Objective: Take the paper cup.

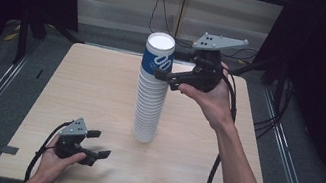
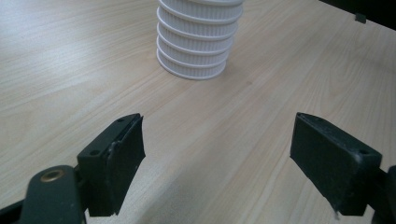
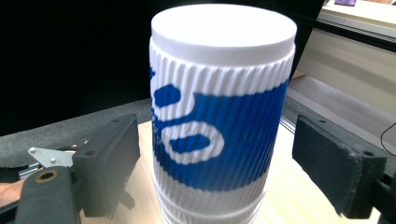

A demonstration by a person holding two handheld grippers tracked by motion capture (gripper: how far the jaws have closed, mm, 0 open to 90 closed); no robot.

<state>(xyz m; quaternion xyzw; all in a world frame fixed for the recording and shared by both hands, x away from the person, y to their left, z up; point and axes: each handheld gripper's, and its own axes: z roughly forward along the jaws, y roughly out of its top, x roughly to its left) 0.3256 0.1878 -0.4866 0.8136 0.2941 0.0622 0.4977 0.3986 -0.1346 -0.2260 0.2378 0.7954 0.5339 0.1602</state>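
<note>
The high view shows the cup stack mid-table, the right gripper spread wide at its 3 o'clock beside the blue-printed top cup. The left gripper view shows the stack's base at 12 o'clock of the left gripper, whose jaws gape empty.

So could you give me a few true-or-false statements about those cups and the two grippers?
1. The stack of cups stands upside down on the table. True.
2. The top cup is plain white. False: it bears a blue band with white marks.
3. The right gripper is clamped on the top cup. False: its jaws stand open beside it.
4. The left gripper is open, apart from the stack. True.
5. The stack has toppled. False: it stands upright.
</note>
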